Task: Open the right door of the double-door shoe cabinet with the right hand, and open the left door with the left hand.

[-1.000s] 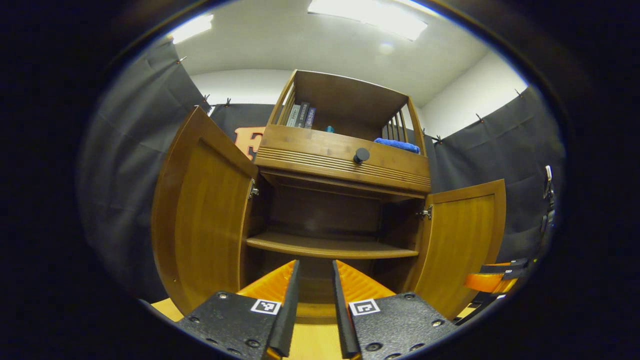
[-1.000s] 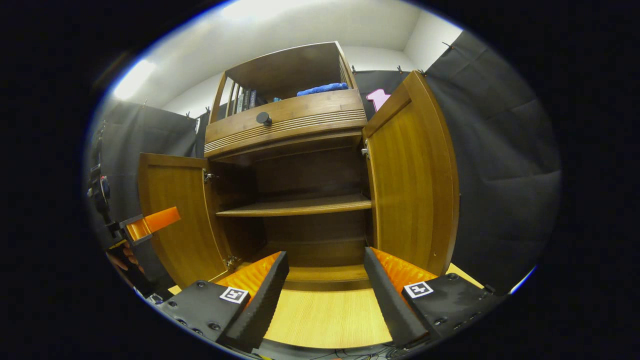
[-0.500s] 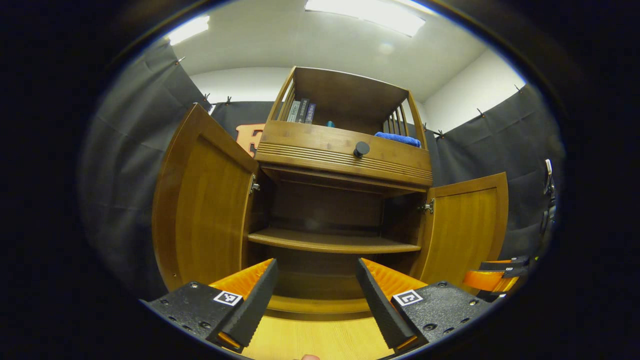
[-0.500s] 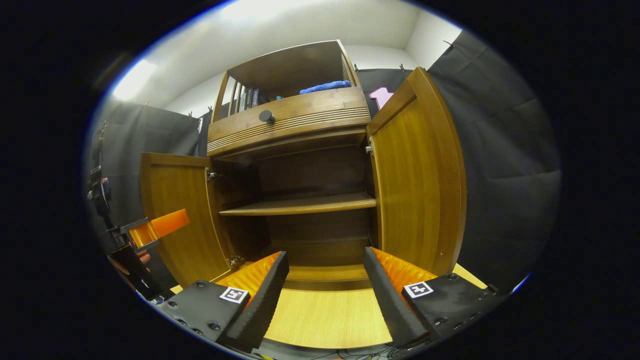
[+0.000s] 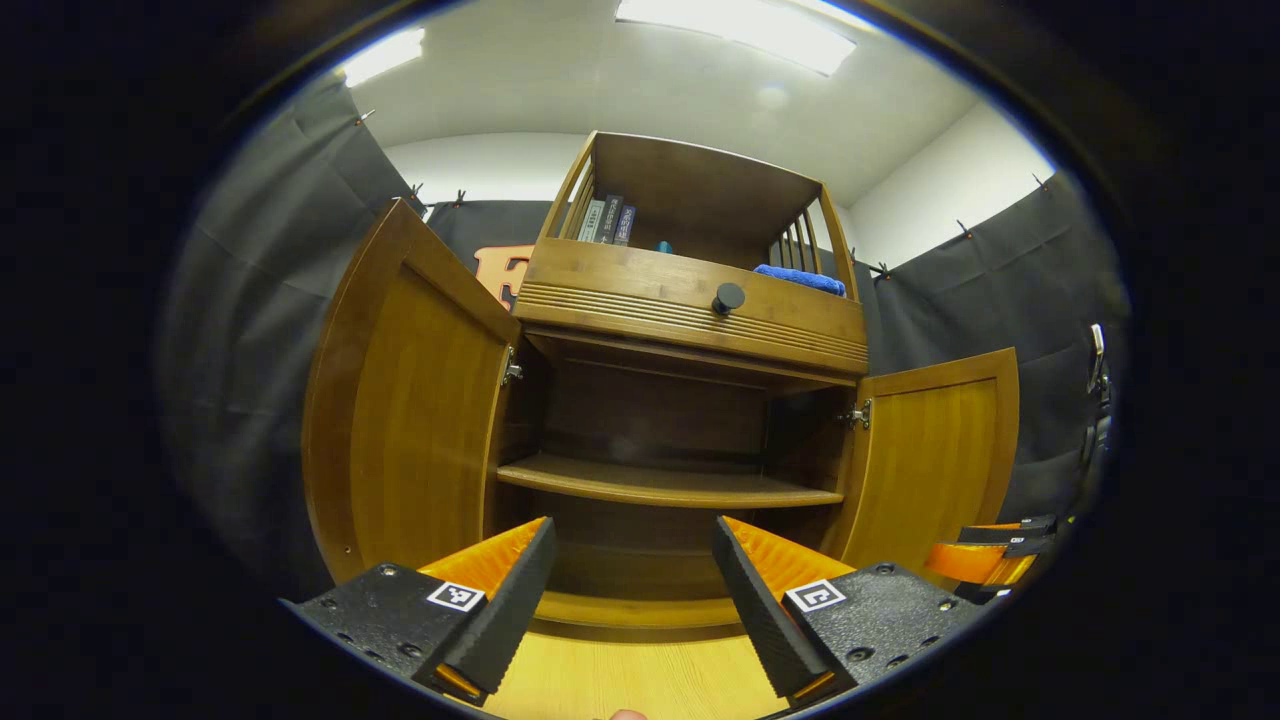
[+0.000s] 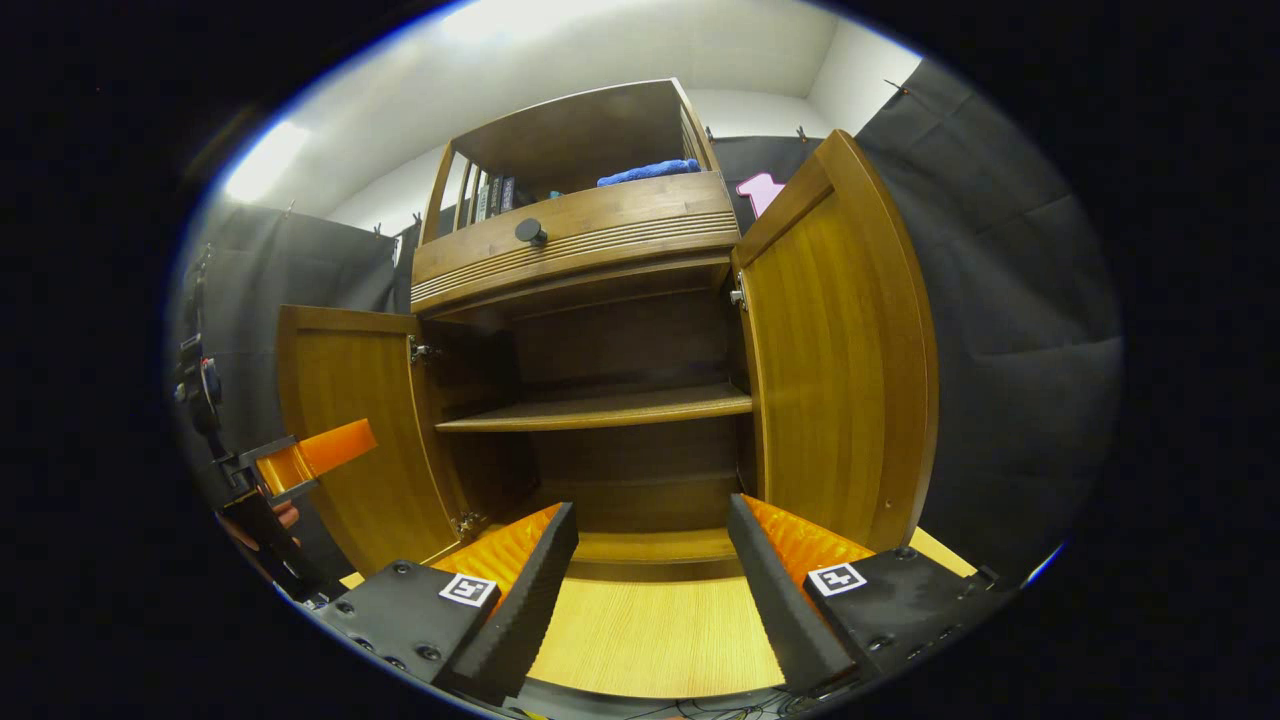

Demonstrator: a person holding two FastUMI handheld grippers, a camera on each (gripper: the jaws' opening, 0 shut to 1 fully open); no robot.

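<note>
In the left gripper view, the left gripper (image 5: 632,585) sits at 6 o'clock with its ribbed, wedge-shaped fingers spread apart and nothing between them, above a pale wood-grain floor (image 5: 640,680). Beyond them stands the shoe cabinet (image 5: 680,440), smooth brown wood, with both doors swung wide: the left door (image 5: 410,420) at 9 o'clock, the right door (image 5: 930,460) at 3 o'clock. Inside, a flat shelf (image 5: 665,487) crosses a dark interior whose back is hard to make out. Above it, a grooved drawer front carries a round dark knob (image 5: 728,297); higher still lie upright books (image 5: 607,221) and a blue cloth (image 5: 800,279), partly hidden by the drawer's edge. In the right gripper view, the right gripper (image 6: 652,575) at 6 o'clock is likewise spread and empty.
</note>
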